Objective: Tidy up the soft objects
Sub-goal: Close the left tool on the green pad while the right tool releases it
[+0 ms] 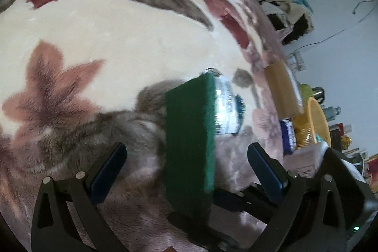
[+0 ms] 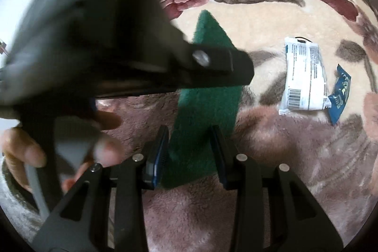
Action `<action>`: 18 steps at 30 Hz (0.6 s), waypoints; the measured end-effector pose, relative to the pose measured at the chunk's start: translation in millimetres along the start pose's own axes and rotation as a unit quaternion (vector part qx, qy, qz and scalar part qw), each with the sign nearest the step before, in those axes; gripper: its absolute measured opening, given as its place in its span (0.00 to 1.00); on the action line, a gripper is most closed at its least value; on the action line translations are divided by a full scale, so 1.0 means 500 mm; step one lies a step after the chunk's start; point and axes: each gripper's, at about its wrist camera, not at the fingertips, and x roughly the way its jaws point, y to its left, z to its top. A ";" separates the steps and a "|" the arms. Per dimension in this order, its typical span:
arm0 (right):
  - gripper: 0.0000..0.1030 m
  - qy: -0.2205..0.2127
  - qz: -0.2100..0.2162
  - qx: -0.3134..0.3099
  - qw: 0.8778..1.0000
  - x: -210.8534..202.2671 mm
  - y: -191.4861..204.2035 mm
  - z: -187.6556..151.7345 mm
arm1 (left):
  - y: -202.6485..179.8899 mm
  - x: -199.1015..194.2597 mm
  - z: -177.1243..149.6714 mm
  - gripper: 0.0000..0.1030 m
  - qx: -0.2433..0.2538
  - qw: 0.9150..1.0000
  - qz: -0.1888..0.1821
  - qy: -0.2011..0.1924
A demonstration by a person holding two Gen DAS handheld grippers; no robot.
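A green scouring pad (image 2: 208, 105) is held upright above a floral fleece blanket (image 2: 271, 15). My right gripper (image 2: 191, 136) is shut on the pad's near end. In the left wrist view the same pad (image 1: 189, 145) stands edge-on between the fingers of my left gripper (image 1: 186, 157), which is open wide and does not touch it. The left gripper's body (image 2: 94, 39), blurred, crosses in front of the pad in the right wrist view. A white packet (image 2: 303, 79) and a blue packet (image 2: 340, 93) lie flat on the blanket to the right.
The person's hand (image 2: 26, 152) holds the left gripper's handle. Beyond the blanket's edge (image 1: 267, 44) are a cardboard box (image 1: 283, 89), a yellow basket (image 1: 316, 119), a pile of clothes (image 1: 288, 13) and a white wall (image 1: 342, 27).
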 end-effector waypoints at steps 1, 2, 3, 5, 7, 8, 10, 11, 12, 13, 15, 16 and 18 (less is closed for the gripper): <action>0.37 -0.002 0.003 0.000 1.000 -0.004 0.000 -0.003 | 0.004 0.004 0.000 0.99 -0.006 1.000 -0.001 0.003; 0.37 -0.002 0.002 0.000 1.000 -0.009 -0.001 -0.007 | 0.010 0.008 -0.001 0.99 -0.010 1.000 -0.001 0.007; 0.37 -0.001 0.001 0.000 1.000 -0.013 -0.003 -0.011 | 0.013 0.014 -0.001 0.99 -0.012 1.000 0.002 0.012; 0.37 0.002 0.004 0.001 1.000 -0.020 -0.008 -0.019 | 0.019 0.027 -0.002 0.99 -0.013 1.000 0.014 0.019; 0.42 0.007 0.013 -0.002 1.000 -0.027 -0.009 -0.031 | 0.023 0.042 -0.004 0.99 -0.014 0.999 0.032 0.025; 0.49 0.009 0.014 -0.003 1.000 -0.030 -0.010 -0.033 | 0.024 0.046 -0.004 0.99 -0.015 0.999 0.043 0.026; 0.52 0.009 0.015 -0.005 1.000 -0.041 -0.013 -0.041 | 0.029 0.050 -0.008 0.99 -0.019 0.997 0.072 0.021; 0.52 0.011 0.015 -0.006 1.000 -0.046 -0.015 -0.045 | 0.032 0.049 -0.009 0.99 -0.022 0.996 0.081 0.017; 0.52 0.011 0.015 -0.005 1.000 -0.050 -0.018 -0.048 | 0.033 0.049 -0.012 0.99 -0.024 0.996 0.080 0.014; 0.53 0.010 0.015 -0.003 1.000 -0.054 -0.022 -0.051 | 0.034 0.051 -0.012 0.99 -0.024 0.997 0.075 0.014; 0.53 0.010 0.014 0.002 1.000 -0.063 -0.034 -0.054 | 0.030 0.057 -0.014 0.98 -0.021 0.997 0.065 0.017; 0.54 0.010 0.012 0.004 1.000 -0.065 -0.039 -0.056 | 0.025 0.062 -0.015 0.98 -0.017 0.998 0.061 0.018; 0.54 0.009 0.009 0.008 1.000 -0.070 -0.051 -0.058 | 0.012 0.072 -0.015 0.97 -0.009 0.998 0.059 0.016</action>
